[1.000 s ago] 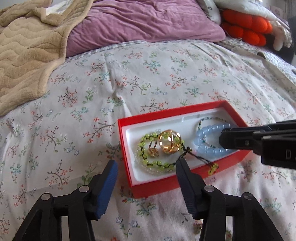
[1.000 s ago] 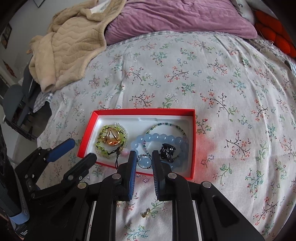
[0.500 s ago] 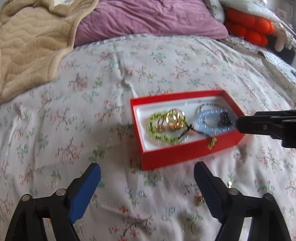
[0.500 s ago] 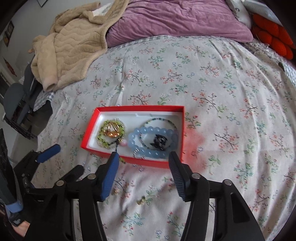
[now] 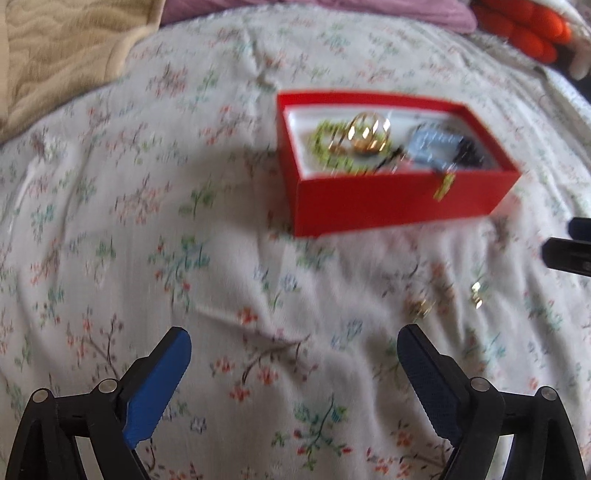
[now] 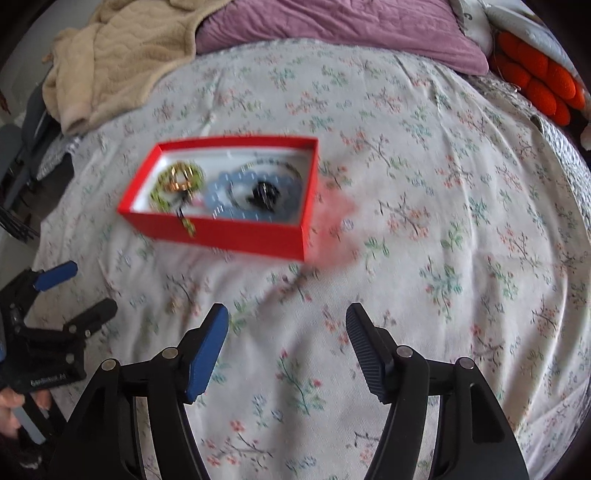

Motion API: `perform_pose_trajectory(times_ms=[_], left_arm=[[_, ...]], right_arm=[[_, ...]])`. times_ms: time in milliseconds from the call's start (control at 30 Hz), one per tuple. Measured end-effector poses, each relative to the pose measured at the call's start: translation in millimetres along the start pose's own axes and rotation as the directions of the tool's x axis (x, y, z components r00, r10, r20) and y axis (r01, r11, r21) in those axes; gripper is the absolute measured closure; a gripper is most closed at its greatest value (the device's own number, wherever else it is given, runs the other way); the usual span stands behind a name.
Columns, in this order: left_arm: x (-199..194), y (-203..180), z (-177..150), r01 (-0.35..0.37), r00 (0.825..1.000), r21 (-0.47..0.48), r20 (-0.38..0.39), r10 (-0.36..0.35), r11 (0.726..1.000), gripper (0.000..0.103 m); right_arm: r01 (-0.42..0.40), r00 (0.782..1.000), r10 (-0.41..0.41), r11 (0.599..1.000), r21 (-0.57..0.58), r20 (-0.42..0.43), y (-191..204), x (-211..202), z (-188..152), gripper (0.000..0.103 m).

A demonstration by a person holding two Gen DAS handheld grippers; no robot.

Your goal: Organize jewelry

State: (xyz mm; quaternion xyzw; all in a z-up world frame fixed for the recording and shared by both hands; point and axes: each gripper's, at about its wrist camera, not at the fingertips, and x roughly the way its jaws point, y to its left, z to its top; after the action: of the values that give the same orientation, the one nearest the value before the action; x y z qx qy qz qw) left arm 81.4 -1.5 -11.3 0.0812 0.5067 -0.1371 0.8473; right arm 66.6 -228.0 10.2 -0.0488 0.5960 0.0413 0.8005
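A red box [image 6: 221,229] sits on the floral bedspread [image 6: 424,184] toward the middle of the bed, well short of the purple pillow [image 6: 332,26] and beige blanket [image 6: 110,55] at the head edge. Its inside is white. At 1 end lies a yellow-green beaded bracelet [image 6: 162,192] with a gold ring-shaped piece [image 5: 369,134] on top of it, and a dark cord with a yellow-green tassel [image 6: 187,225] hangs over the near wall of the box. At the other end a pale blue beaded bracelet [image 6: 229,192] circles a small black item [image 6: 266,194], with a thin strand of tiny beads [image 6: 280,162] beside it; motion blur hides finer detail. On the bedspread outside the box, near its front wall, lie 2 small gold pieces [image 5: 421,306], apparently earrings, just apart from each other. The left claw [image 5: 293,354] points steeply down at the bedspread in front of the box, its blue-padded jaws wide and opening, with only fabric between them. The right claw [image 6: 286,332] also tilts steeply down over bare bedspread nearer the box's other end, its jaws moderately wide and opening, nothing between them. In the right wrist view the left claw shows at the left edge, with a person's fingers [image 6: 11,402] on its handle.
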Motion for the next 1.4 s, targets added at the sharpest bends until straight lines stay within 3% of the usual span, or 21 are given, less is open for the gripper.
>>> perform_pose_trajectory(times_ms=[167, 333, 400, 533, 600, 1133, 1233, 1300, 1400], left_arm=[[8, -6, -9, 0.03, 0.999, -0.022, -0.028, -0.03, 0.999, 0.01], [9, -30, -18, 0.076, 0.997, 0.069, 0.027, -0.078, 0.995, 0.013], [13, -43, -21, 0.085, 0.996, 0.123, 0.028, -0.089, 0.989, 0.024], [17, -59, -23, 0.099, 0.994, 0.17, 0.026, -0.105, 0.98, 0.032], [18, -63, -21, 0.12, 0.992, 0.17, 0.024, -0.126, 0.978, 0.044], [29, -75, -11, 0.135, 0.988, 0.191, 0.052, -0.148, 0.972, 0.079], [29, -78, -10, 0.134, 0.988, 0.203, 0.051, -0.147, 0.97, 0.089], [29, -79, -10, 0.132, 0.988, 0.207, 0.048, -0.145, 0.969, 0.101], [26, -77, -7, 0.136, 0.989, 0.197, 0.037, -0.145, 0.971, 0.102]], right_arm=[[0.02, 0.998, -0.02, 1.0, 0.007, -0.053, -5, 6, -12, 0.034], [0.046, 0.995, -0.047, 0.999, -0.009, -0.09, -9, 12, -20, 0.034], [0.051, 0.994, -0.051, 0.999, -0.008, -0.1, -12, 13, -22, 0.034], [0.053, 0.992, -0.052, 0.999, 0.001, -0.112, -17, 14, -25, 0.034], [0.055, 0.992, -0.054, 0.999, 0.001, -0.118, -19, 14, -26, 0.034], [0.076, 0.985, -0.075, 0.997, -0.002, -0.155, -37, 15, -41, 0.034], [0.08, 0.984, -0.079, 0.997, -0.002, -0.159, -40, 14, -44, 0.034], [0.083, 0.984, -0.082, 0.997, -0.002, -0.161, -41, 15, -44, 0.034], [0.081, 0.983, -0.08, 0.997, 0.002, -0.163, -40, 15, -45, 0.034]])
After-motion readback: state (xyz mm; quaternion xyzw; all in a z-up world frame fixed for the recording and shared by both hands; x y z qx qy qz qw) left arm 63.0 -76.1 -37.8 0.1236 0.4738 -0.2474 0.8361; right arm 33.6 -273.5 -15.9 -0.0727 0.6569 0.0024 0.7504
